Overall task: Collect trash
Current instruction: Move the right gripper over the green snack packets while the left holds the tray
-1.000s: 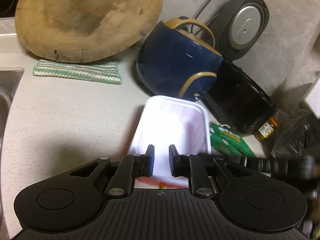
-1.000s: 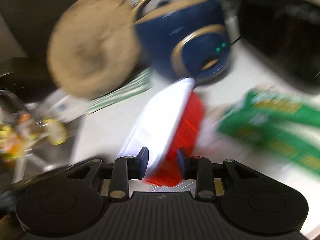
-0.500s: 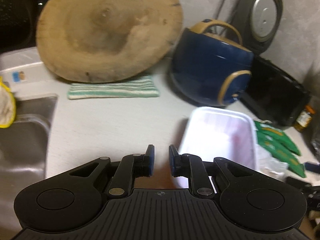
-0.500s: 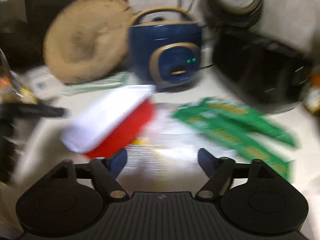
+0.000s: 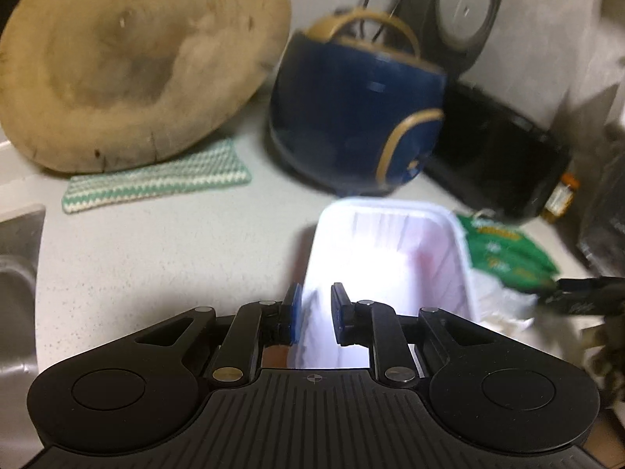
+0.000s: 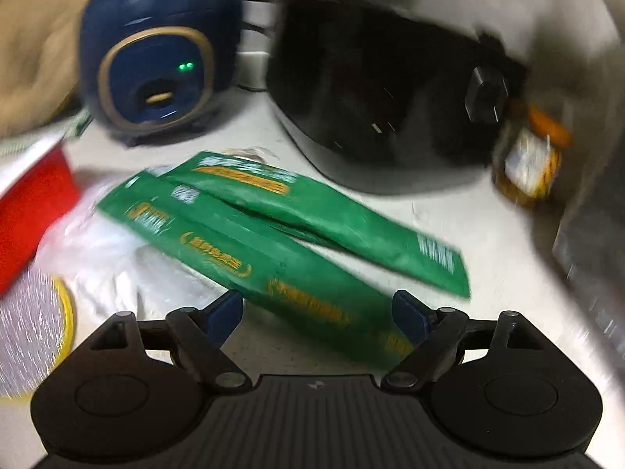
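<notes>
A white-lined, red-sided tray [image 5: 390, 250] stands on the counter; my left gripper [image 5: 314, 318] has its jaws close together around the tray's near rim. The tray's red side [image 6: 31, 211] shows at the left of the right wrist view. Two green packets [image 6: 273, 234] lie overlapped on the counter, partly on crumpled clear plastic [image 6: 113, 258]. My right gripper [image 6: 318, 318] is open wide, just above the near end of the lower packet. The packets also show in the left wrist view [image 5: 504, 250], right of the tray.
A blue rice cooker [image 5: 355, 117] and a black appliance [image 6: 375, 90] stand behind the trash. A round wooden board [image 5: 133, 62] leans at the back left over a striped cloth [image 5: 156, 185]. A jar [image 6: 531, 160] stands right. A sink edge [image 5: 15, 273] is left. A yellow-rimmed foil lid [image 6: 35, 332] lies near left.
My right gripper let go of the tray, opened wide and swung right over the green packets. My left gripper swung left, then back, and now stands at the tray's rim.
</notes>
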The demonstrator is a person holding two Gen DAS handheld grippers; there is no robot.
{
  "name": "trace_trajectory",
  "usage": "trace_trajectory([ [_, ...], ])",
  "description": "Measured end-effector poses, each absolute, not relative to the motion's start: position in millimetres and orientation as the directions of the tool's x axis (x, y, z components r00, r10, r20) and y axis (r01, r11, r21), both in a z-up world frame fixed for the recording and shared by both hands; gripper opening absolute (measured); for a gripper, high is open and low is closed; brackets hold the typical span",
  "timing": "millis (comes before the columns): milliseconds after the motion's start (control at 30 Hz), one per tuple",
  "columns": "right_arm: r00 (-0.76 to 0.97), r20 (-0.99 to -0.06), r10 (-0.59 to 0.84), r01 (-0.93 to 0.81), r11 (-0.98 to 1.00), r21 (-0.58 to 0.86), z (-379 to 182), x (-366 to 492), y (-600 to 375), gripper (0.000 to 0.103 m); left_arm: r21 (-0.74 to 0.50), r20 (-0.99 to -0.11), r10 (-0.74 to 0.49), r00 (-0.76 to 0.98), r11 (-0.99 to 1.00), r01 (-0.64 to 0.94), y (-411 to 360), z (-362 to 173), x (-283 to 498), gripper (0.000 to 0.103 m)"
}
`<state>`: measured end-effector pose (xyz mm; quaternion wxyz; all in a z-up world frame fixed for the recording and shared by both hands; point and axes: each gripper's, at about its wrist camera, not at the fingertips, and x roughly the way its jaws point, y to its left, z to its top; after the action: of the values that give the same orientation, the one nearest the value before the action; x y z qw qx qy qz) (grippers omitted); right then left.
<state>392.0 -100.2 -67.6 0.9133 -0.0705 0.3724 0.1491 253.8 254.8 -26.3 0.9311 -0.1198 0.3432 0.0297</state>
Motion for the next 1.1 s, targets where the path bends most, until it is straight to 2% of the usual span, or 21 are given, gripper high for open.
trace_trajectory([
  [100,0.622,-0.713,0.322,-0.302,0.94,0.161,-69,393,-112,0.084,-0.182,-0.679,-0.011,0.734,0.971,-0.154,253,-37,264,0.02],
  [233,0.51,-0.689,0.515,-0.362,0.855,0.371,-71,372,-112,0.084,-0.234,-0.697,-0.059,0.715,0.961,-0.149,255,-48,278,0.024],
  [300,0.467,-0.669,0.579,-0.399,0.812,0.425,-70,359,-107,0.084,-0.269,-0.696,-0.075,0.714,0.949,-0.162,258,-52,282,0.024],
  [367,0.498,-0.668,0.553,-0.429,0.827,0.364,-64,346,-99,0.084,-0.293,-0.692,-0.083,0.717,0.94,-0.175,260,-54,283,0.021],
  [533,0.702,-0.638,0.316,-0.397,0.918,0.017,-50,349,-100,0.086,-0.342,-0.686,-0.094,0.722,0.917,-0.206,267,-49,267,0.013],
  [600,0.724,-0.635,0.271,-0.339,0.941,0.015,-50,369,-113,0.087,-0.32,-0.663,-0.03,0.748,0.915,-0.246,272,-43,254,0.013],
  [667,0.711,-0.653,0.262,-0.268,0.959,0.093,-52,395,-131,0.086,-0.28,-0.647,0.057,0.76,0.91,-0.307,278,-35,242,0.013],
  [733,0.701,-0.664,0.26,-0.167,0.965,0.201,-59,420,-153,0.073,-0.255,-0.655,0.091,0.75,0.908,-0.333,285,-32,235,0.012],
  [767,0.693,-0.67,0.268,-0.131,0.96,0.248,-63,432,-161,0.054,-0.248,-0.664,0.085,0.743,0.912,-0.327,287,-31,233,0.012],
  [800,0.677,-0.68,0.28,-0.108,0.953,0.284,-67,440,-168,0.041,-0.25,-0.673,0.064,0.736,0.918,-0.308,288,-32,232,0.012],
  [967,0.612,-0.705,0.358,-0.091,0.917,0.387,-80,443,-171,0.041,-0.272,-0.692,-0.007,0.722,0.929,-0.252,284,-38,231,0.014],
  [1033,0.554,-0.697,0.456,-0.13,0.873,0.469,-80,428,-163,0.041,-0.285,-0.686,-0.025,0.727,0.929,-0.237,283,-40,233,0.02],
  [1100,0.463,-0.669,0.581,-0.171,0.8,0.576,-82,412,-154,0.041,-0.29,-0.682,-0.026,0.731,0.927,-0.237,280,-43,237,0.021],
])
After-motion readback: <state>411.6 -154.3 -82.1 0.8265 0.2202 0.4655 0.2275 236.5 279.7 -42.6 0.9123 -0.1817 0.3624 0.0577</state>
